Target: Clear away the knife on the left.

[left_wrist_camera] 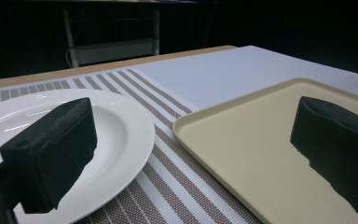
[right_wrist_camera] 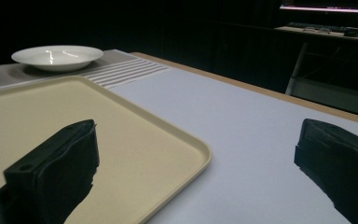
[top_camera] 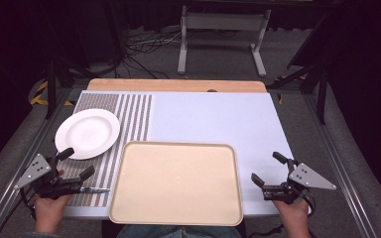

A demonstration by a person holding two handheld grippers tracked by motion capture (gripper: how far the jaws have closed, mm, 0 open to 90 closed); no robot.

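Table brightly lit from above; surroundings beyond round white ceramic plate near black. Glare streaks on plate in left gripper view, small highlight on it in right gripper view. Black jaws nearest both gripper cameras soft, out of focus. High view slightly soft, grainy.

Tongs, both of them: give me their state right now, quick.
Left tongs: open, holding nothing, by the white plate.
Right tongs: open, holding nothing, beside the tray.

The plate lies on the striped mat, behind and left of the tray
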